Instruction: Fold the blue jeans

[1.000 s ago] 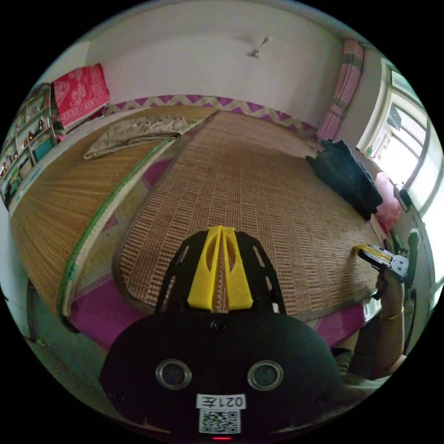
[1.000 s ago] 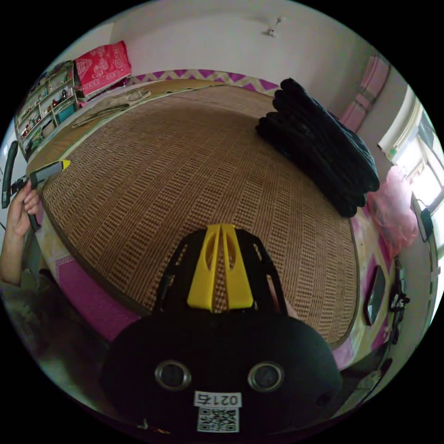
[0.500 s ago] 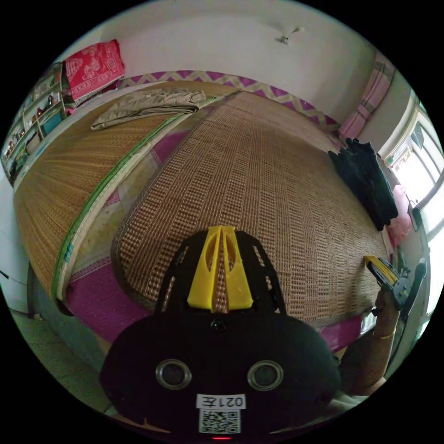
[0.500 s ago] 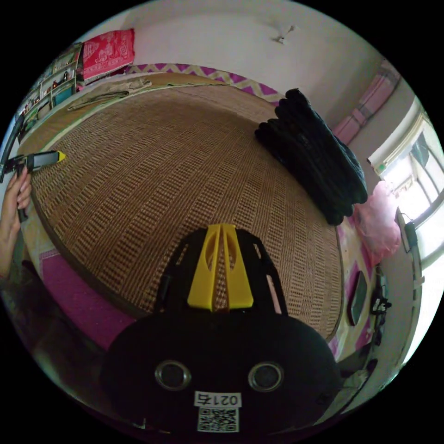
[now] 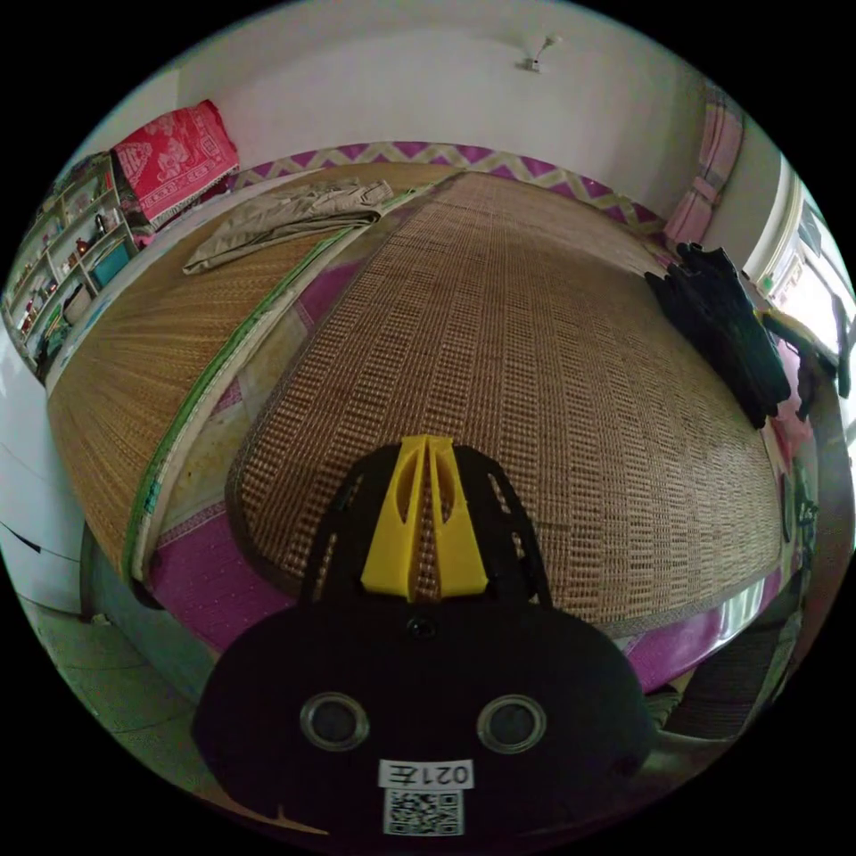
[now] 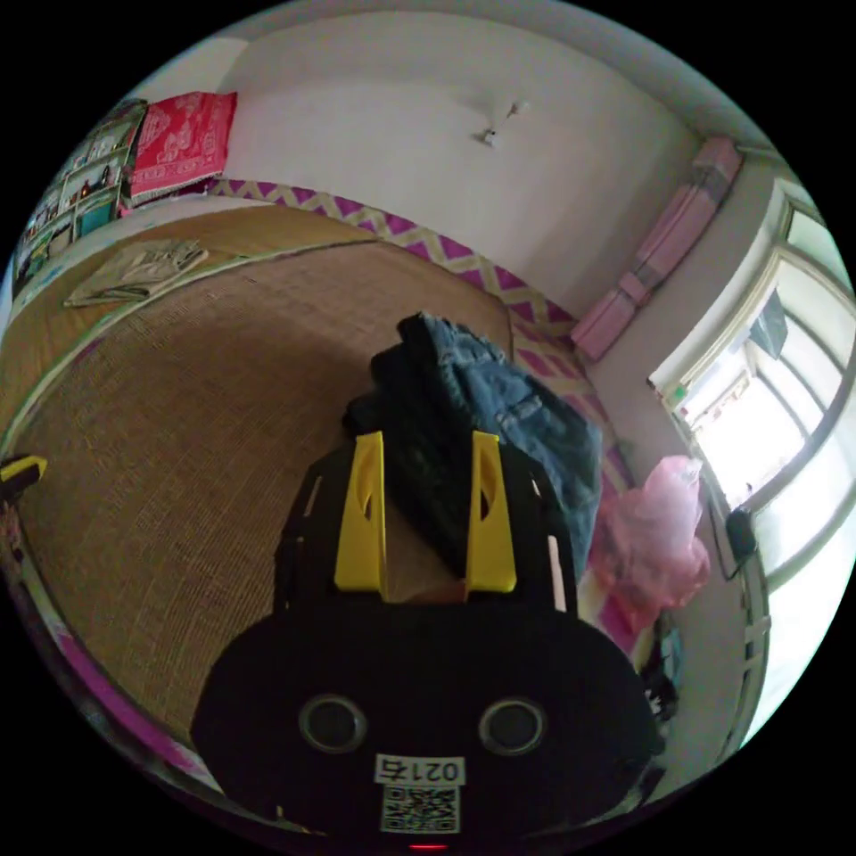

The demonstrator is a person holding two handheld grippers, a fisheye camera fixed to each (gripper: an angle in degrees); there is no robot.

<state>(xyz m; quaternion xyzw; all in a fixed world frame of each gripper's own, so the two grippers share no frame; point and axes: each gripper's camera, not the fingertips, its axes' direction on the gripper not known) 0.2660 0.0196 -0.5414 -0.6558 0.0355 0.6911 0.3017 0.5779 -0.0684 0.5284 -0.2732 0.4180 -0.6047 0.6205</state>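
A stack of dark and blue jeans (image 6: 499,401) lies at the right side of the woven mat (image 6: 178,428). My right gripper (image 6: 426,441) is open, its yellow jaws standing on either side of the stack's near end, with dark denim between them. My left gripper (image 5: 426,446) hovers shut and empty over the mat's near end (image 5: 535,374), far from the jeans (image 5: 722,330). In the right gripper view the left gripper's yellow tip (image 6: 20,468) peeks in at the left edge.
Folded beige trousers (image 5: 285,214) lie on a second mat at the far left. A pink plastic bag (image 6: 655,535) sits beside the jeans, under the window. Shelves and a red cloth (image 5: 174,156) stand at the back left. The bed's magenta edge (image 5: 214,588) is close below me.
My right gripper has travelled across the mat to the jeans stack and opened, so the stack's end now sits between its jaws. The left gripper has stayed shut over the mat.
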